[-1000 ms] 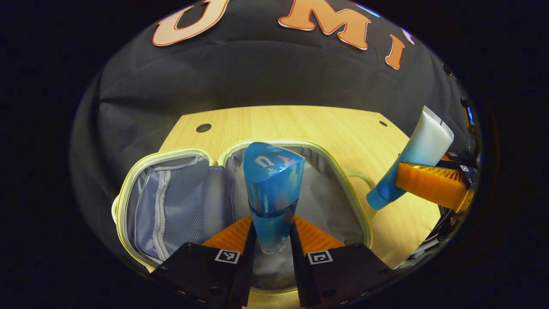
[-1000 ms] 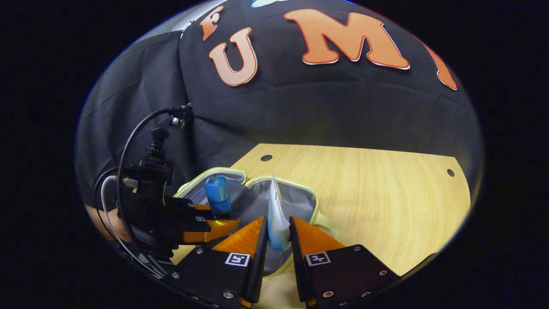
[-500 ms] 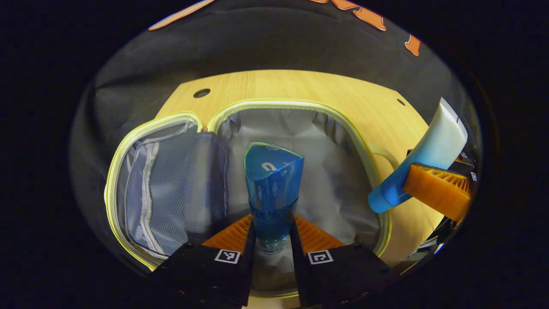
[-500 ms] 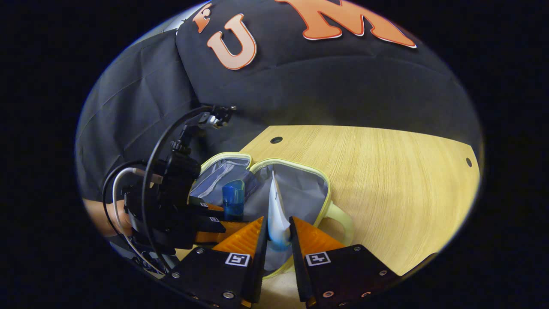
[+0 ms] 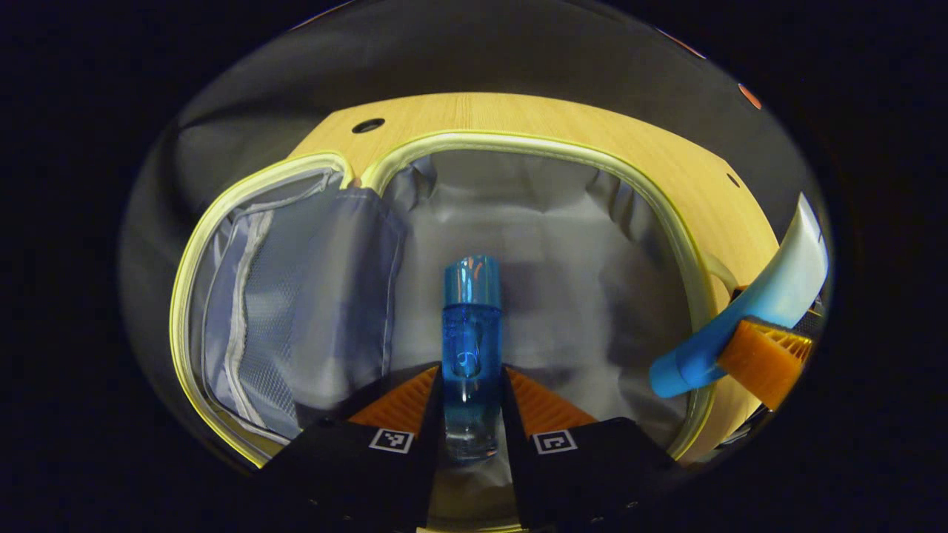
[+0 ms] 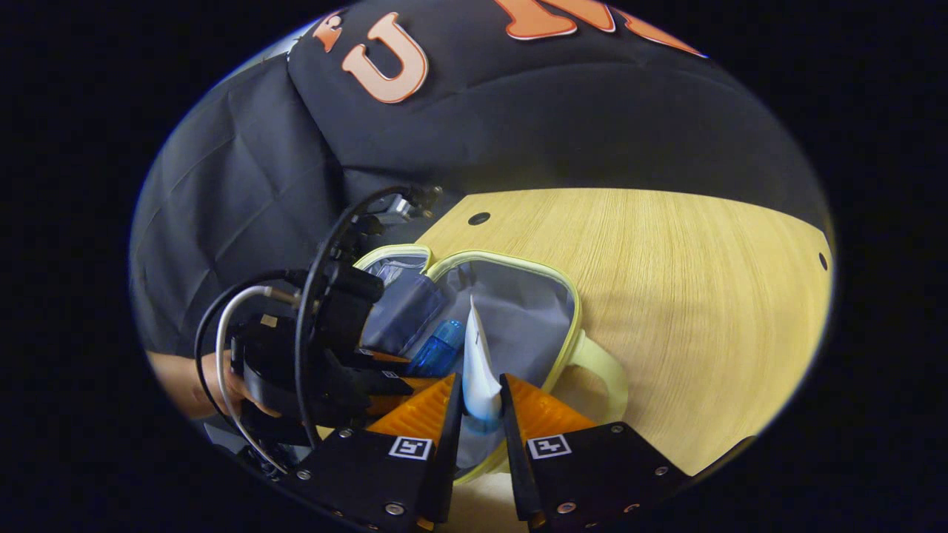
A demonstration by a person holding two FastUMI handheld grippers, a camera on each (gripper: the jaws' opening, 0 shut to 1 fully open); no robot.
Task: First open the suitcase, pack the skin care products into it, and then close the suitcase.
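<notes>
The suitcase (image 5: 670, 215) lies open on the wooden table, grey lining up, its mesh-pocket lid (image 5: 289, 296) folded out to the left. My left gripper (image 5: 472, 385) is shut on a blue bottle (image 5: 471, 326), which leans forward low over the main compartment. In the right gripper view the same bottle (image 6: 437, 355) points into the suitcase (image 6: 570, 296) beside the left gripper (image 6: 385, 385). My right gripper (image 6: 480, 403) is shut on a white and blue tube (image 6: 478, 363), held upright over the near edge. That tube (image 5: 748, 318) also appears at the right of the left gripper view.
The suitcase has a pale yellow handle (image 6: 603, 370) on its right side. Bare wooden table (image 6: 681, 296) extends to the right, with small holes near its far corners. A hand (image 6: 192, 385) holds the left gripper at the left. Black cloth walls stand behind.
The left gripper has tipped the blue bottle forward and lowered it into the main compartment. The right gripper with the tube has moved closer over the suitcase's edge.
</notes>
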